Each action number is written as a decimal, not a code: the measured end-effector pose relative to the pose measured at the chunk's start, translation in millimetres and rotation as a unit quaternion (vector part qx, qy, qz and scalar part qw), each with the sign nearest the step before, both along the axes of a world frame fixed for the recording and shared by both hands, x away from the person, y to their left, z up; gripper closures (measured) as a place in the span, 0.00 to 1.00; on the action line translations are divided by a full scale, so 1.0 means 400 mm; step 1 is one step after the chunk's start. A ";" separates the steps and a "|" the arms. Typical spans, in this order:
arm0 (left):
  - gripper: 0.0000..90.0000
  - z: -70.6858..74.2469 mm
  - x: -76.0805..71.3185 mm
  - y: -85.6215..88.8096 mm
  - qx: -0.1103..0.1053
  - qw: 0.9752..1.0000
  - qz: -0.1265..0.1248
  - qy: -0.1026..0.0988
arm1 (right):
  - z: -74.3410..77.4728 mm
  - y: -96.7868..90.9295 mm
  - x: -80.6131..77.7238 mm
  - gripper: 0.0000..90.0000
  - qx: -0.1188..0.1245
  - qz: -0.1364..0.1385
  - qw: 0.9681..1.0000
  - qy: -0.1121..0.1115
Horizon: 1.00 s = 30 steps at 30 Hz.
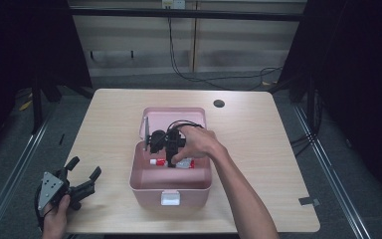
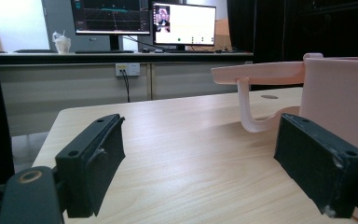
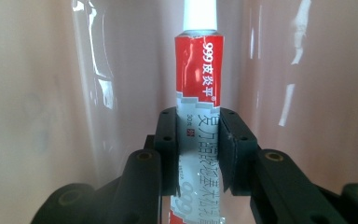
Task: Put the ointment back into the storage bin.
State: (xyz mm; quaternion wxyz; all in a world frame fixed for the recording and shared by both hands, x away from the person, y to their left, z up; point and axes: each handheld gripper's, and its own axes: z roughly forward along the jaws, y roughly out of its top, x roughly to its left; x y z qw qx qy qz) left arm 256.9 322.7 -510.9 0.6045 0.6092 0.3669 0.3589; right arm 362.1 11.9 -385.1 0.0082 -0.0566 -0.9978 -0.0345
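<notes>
My left gripper (image 1: 82, 183) rests at about 8 o'clock on the tabletop (image 1: 258, 149), well apart from the work, with its jaws spread wide and nothing between them; in the left gripper view the bare wood lies between the two black pads and the pink box (image 2: 340, 98) stands just off to the side, its open lid (image 2: 261, 73) jutting out above

Moving right, the box (image 1: 171, 191) sits near the middle of the tabletop, lid (image 1: 174, 117) swung up at its 12 o'clock edge. My right gripper (image 1: 171, 162) is down inside it, reaching in from 3 o'clock, and its jaws are pinching the tube (image 3: 198, 93), a red and white ointment tube with a white cap. In the right gripper view the pads clamp the tube's body on both sides, cap end pointing away toward the box's glossy inner wall. From the high view the tube (image 1: 185, 163) lies low in the box, near its floor

I judge this as the placing step: the tube is in the box but not yet released. Next I would settle it flat on the floor, spread the jaws, then lift the gripper straight out without brushing the walls or lid
</notes>
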 end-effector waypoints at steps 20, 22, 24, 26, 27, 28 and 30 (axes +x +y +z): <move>0.17 0.000 0.000 0.000 0.000 1.000 0.000 0.000 | -0.075 0.016 0.004 0.79 -0.013 0.020 1.000 0.000; 0.17 0.000 -0.001 0.001 0.001 1.000 0.000 0.001 | -0.088 0.018 0.004 0.79 -0.020 0.017 1.000 0.000; 0.17 0.000 0.000 0.001 0.001 1.000 0.000 0.001 | -0.097 0.017 0.004 0.79 -0.015 0.016 1.000 0.000; 0.17 0.000 0.000 0.000 0.001 1.000 0.000 0.001 | -0.104 0.019 0.003 0.79 -0.021 0.013 1.000 -0.003; 0.17 0.000 0.000 0.000 0.001 1.000 0.000 0.001 | -0.104 0.019 0.003 0.79 -0.021 0.013 1.000 -0.003; 0.17 0.000 -0.001 0.001 0.001 1.000 0.000 0.001 | -0.111 0.021 0.004 0.79 -0.024 0.016 1.000 -0.007; 0.17 0.000 0.000 0.001 0.002 1.000 0.000 0.001 | -0.113 0.022 0.003 0.79 -0.023 0.010 1.000 -0.009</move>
